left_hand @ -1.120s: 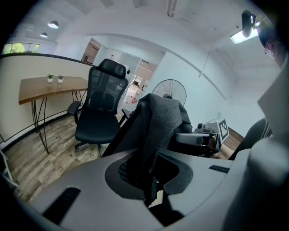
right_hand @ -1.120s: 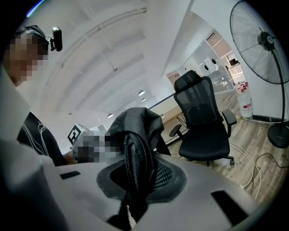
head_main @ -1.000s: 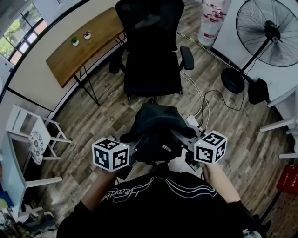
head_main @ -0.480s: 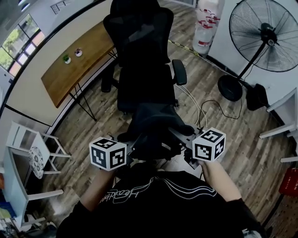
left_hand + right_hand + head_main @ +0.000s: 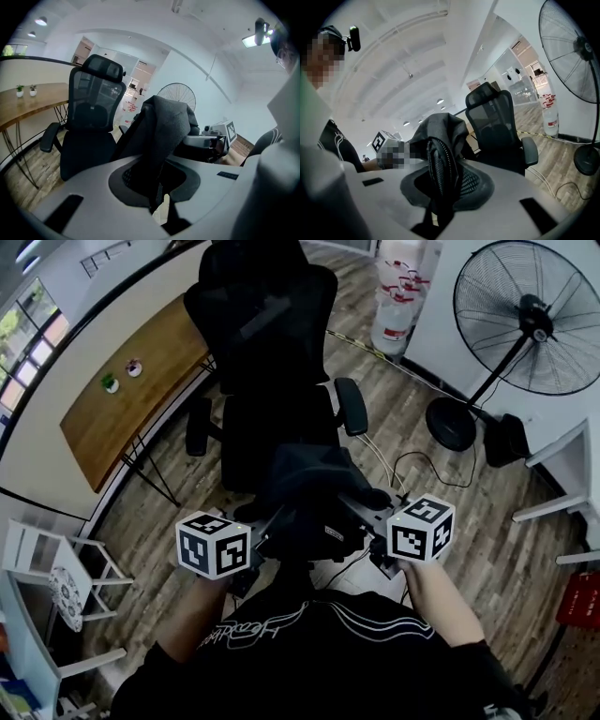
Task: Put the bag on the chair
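A: Head view, what has changed?
B: The bag (image 5: 309,488) is carried nearer the chair (image 5: 267,362); its front edge now overlaps it. In the air, not yet set down.
A: Left gripper view?
B: Item: left gripper (image 5: 157,201) — jaws nearly closed, pinching bag fabric.
A: Right gripper view?
B: Item: right gripper (image 5: 438,197) — jaws narrow, clamped on the bag's mesh.

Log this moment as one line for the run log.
left gripper: shut on bag | right gripper: shut on bag | bag: held up facing chair, not yet on it
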{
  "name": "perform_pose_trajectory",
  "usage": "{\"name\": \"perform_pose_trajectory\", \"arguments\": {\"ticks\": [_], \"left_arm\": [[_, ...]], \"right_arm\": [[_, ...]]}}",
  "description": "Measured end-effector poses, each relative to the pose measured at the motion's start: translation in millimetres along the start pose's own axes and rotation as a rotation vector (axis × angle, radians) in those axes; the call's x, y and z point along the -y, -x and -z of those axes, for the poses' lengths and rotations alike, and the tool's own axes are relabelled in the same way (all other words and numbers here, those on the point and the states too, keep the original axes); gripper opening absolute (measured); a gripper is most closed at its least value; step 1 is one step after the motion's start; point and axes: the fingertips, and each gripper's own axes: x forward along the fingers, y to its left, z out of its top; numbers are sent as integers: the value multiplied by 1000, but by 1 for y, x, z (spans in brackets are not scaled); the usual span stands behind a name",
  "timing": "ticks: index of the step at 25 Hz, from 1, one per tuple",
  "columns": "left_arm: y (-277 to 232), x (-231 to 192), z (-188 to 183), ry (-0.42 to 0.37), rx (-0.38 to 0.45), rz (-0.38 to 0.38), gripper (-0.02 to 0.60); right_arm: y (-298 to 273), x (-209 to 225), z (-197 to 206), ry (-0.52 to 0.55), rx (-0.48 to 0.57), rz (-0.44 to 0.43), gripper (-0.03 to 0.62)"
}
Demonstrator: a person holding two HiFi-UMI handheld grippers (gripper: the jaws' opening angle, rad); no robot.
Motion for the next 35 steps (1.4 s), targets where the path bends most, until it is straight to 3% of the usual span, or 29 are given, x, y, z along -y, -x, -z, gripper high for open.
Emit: {"name": "perform_pose_trajectory", "arguments": {"ticks": [19,29,35], "left_arm": [[-91,-188,-139,19,-69,40,63],[-139,-267,-178,-14,-60,-49,63],[-164,-301,-191,22,-55,-108,63]], "right_arm": [[-176,132,-106,-76,-32,88,52],[-249,200,-129,-72,-63,110,54],[-280,231,-136,-82,-94,81,54]]}}
